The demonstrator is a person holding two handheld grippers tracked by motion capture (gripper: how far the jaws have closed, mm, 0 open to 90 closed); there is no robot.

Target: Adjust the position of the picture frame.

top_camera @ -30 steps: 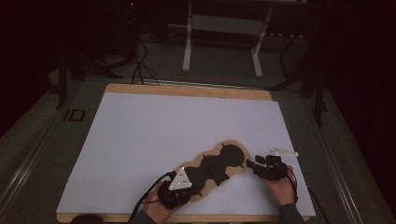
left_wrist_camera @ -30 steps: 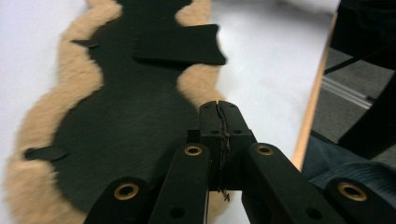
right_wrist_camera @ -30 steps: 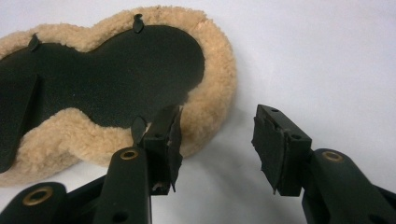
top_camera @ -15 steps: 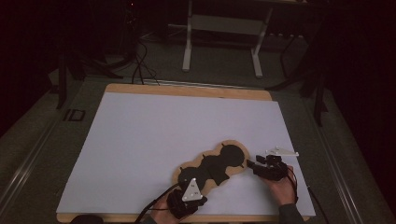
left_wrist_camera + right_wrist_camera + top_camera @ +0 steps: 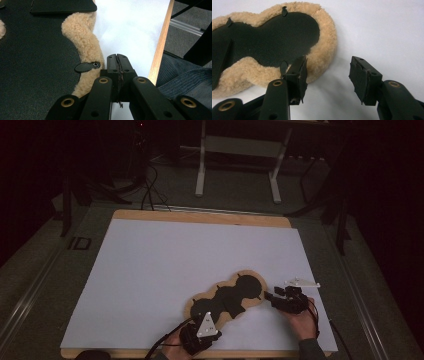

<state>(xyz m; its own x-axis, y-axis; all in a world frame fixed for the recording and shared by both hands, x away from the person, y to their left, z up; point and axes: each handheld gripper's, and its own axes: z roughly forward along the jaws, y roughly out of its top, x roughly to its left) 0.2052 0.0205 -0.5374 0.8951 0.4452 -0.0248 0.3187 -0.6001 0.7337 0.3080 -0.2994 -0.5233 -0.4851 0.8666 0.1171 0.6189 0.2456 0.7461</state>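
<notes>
A tan fleece pad (image 5: 235, 297) with a black backing lies backing-up on the white sheet, near the front right. My left gripper (image 5: 212, 336) sits by the pad's near end, close to the table's front edge. Its jaws (image 5: 117, 60) are shut with nothing between them, just beside the fleece rim (image 5: 83, 37) and a small black screwed tab (image 5: 86, 66). My right gripper (image 5: 270, 299) is at the pad's right end. Its jaws (image 5: 328, 75) stand open and have just been opening, with nothing between them; the left fingertip (image 5: 298, 72) is over the fleece edge (image 5: 324, 45).
The white sheet (image 5: 175, 265) covers a wooden board whose front edge (image 5: 160, 47) runs right beside my left gripper. A person's blue ribbed trouser leg (image 5: 185, 80) lies past that edge. A metal stand (image 5: 240, 165) and floor cables (image 5: 150, 195) are behind the table.
My left gripper has moved right and nearer the front edge, along the pad's near end. The right hand has stayed at the pad's right end.
</notes>
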